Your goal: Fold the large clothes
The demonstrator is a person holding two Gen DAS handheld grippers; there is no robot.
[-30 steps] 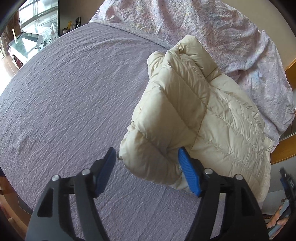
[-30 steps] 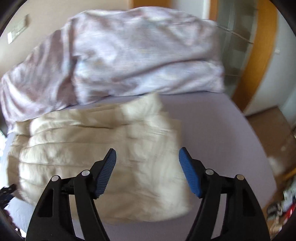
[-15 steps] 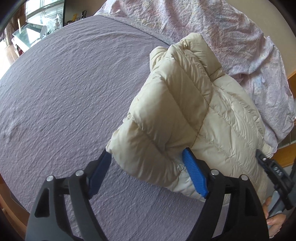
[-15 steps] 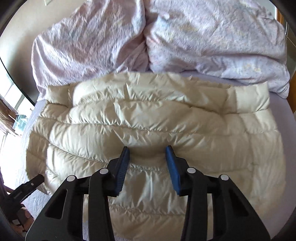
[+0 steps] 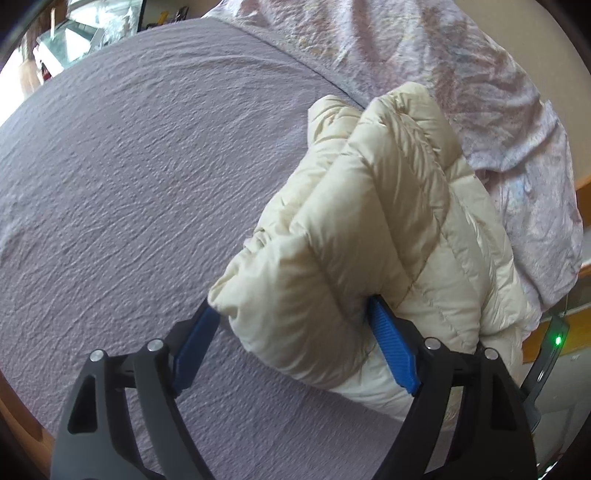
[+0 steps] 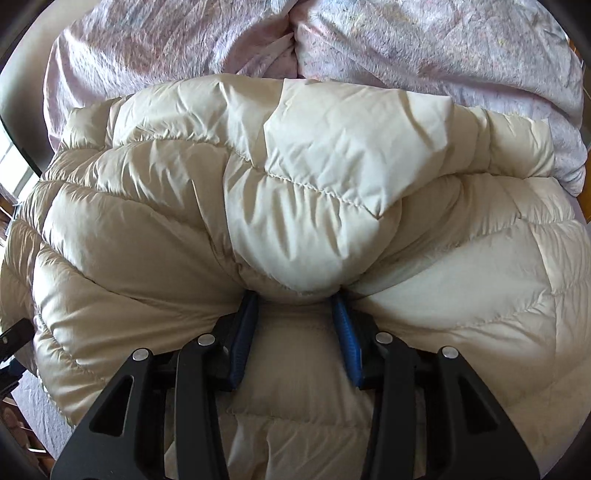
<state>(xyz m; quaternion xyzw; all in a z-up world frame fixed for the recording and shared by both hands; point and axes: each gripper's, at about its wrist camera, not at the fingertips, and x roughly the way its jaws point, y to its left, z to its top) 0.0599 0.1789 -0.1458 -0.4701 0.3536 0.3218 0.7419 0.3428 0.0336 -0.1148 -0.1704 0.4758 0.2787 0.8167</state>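
A cream quilted puffer jacket [image 5: 369, 236] lies folded on the purple bed sheet [image 5: 129, 184]. My left gripper [image 5: 291, 325] is open, its blue pads [image 5: 391, 358] on either side of the jacket's near folded end. In the right wrist view the jacket [image 6: 295, 184] fills the frame. My right gripper [image 6: 297, 306] is partly closed, its pads [image 6: 347, 343] pressing a bulge of the jacket's fabric between them.
A crumpled pink floral duvet [image 5: 480, 92] lies behind the jacket; it also shows in the right wrist view [image 6: 406, 44]. A wooden bed frame [image 5: 554, 339] runs at the right. A window and furniture [image 5: 74, 33] sit beyond the bed's far left corner.
My left gripper has moved forward around the jacket's folded end. My right gripper has swung over the jacket, narrowed and closed on a bulge of its fabric.
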